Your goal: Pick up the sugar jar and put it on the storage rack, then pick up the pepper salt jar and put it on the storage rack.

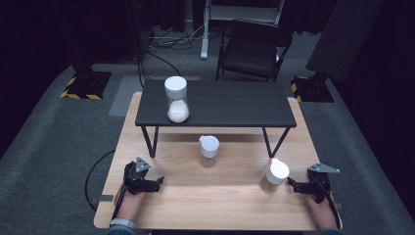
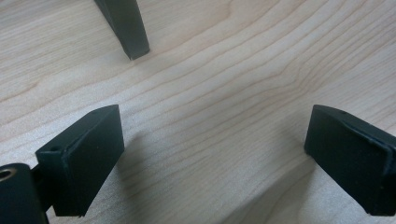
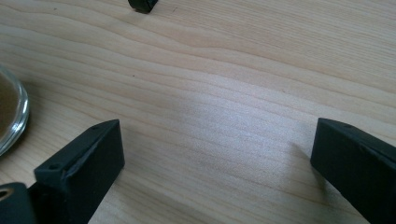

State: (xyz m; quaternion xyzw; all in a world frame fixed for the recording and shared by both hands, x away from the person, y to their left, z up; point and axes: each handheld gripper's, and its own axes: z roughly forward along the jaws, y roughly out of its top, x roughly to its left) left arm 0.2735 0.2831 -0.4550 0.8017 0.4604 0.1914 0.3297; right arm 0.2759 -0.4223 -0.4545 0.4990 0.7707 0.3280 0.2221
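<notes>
Three glass jars with white lids are in the high view. The tall one, part full of something white, stands on the left of a low black bench. A small jar sits on the wooden table in front of the bench. A third jar stands at the right, just left of my right gripper. My left gripper rests near the front left. Both are open over bare wood, the left gripper and the right gripper alike. The third jar's glass edge shows beside the right gripper's left jaw.
The bench's thin black legs stand on the table; one foot lies ahead of the left gripper and another foot ahead of the right. A black chair and stands are on the grey floor behind.
</notes>
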